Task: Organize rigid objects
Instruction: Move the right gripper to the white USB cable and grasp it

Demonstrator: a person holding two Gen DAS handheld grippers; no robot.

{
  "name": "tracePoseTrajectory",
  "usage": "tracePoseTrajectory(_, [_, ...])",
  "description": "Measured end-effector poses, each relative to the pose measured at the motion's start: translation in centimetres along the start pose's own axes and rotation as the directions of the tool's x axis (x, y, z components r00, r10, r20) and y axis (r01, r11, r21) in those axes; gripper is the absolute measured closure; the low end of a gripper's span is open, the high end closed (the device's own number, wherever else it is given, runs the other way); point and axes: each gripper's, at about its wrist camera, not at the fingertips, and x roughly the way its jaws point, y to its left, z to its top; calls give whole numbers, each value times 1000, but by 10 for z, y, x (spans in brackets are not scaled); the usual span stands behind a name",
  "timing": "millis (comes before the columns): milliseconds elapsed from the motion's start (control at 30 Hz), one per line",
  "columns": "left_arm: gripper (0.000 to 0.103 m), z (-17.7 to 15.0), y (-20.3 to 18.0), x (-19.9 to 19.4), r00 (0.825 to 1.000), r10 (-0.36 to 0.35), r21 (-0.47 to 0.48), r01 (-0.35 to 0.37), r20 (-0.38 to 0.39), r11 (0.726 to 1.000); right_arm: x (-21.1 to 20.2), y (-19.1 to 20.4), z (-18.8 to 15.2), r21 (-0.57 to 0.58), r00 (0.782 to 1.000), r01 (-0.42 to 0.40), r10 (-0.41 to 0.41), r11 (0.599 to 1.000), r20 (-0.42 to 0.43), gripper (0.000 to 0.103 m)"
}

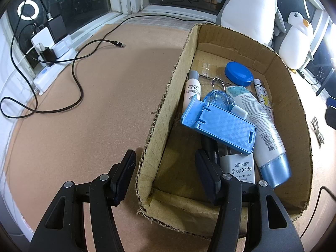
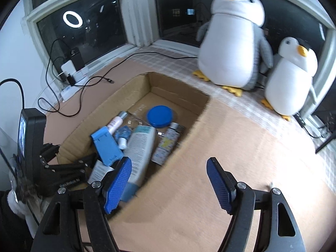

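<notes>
A cardboard box (image 1: 166, 109) (image 2: 134, 88) sits on the cork table. It holds a blue phone stand (image 1: 220, 124) (image 2: 107, 145), a white tube with a blue cap (image 1: 262, 130) (image 2: 139, 149), a blue round lid (image 1: 238, 74) (image 2: 160, 115), a white COGI bottle (image 1: 192, 90), a clear blue bottle (image 1: 220, 100), a patterned tube (image 1: 263, 96) and a white charger (image 1: 241, 168). My left gripper (image 1: 166, 166) is open and empty, straddling the box's near left wall. My right gripper (image 2: 169, 168) is open and empty, over the box's right wall.
Two plush penguins (image 2: 233, 42) (image 2: 292, 75) stand behind the box by the window. A power strip with chargers (image 1: 50, 52) and a black cable (image 1: 77, 84) lie at the left. A loose cable (image 1: 318, 130) lies right of the box.
</notes>
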Motion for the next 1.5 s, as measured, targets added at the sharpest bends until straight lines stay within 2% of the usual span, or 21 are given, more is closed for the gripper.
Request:
tracePoseTrajectory(267, [45,0,-1,1,1000,3,2,-3,-1,1000,-21,-63,-29,114,998,60,-60,992,-1,32])
tracePoseTrajectory(567, [45,0,-2,1,1000,8,7,-8,-2,1000,-30,-142,-68,246,991,136,-129,960,-45,32])
tracePoseTrajectory(900, [45,1,-3,1,1000,11,7,-11,-2,1000,-6,-158,-79,153,979,181,-163,972,-122,34])
tracePoseTrajectory(1033, [45,1,-2,0,1000,11,8,-11,-2,1000,7,-156,-77,109,974,184,-167,977,-153,47])
tracePoseTrajectory(1233, [45,1,-2,0,1000,12,8,-12,-2,1000,25,-160,-73,88,970,163,-143,983,-198,55])
tracePoseTrajectory(1500, [45,1,-2,0,1000,14,10,-14,-1,1000,37,-171,-78,124,966,124,-91,984,-244,66])
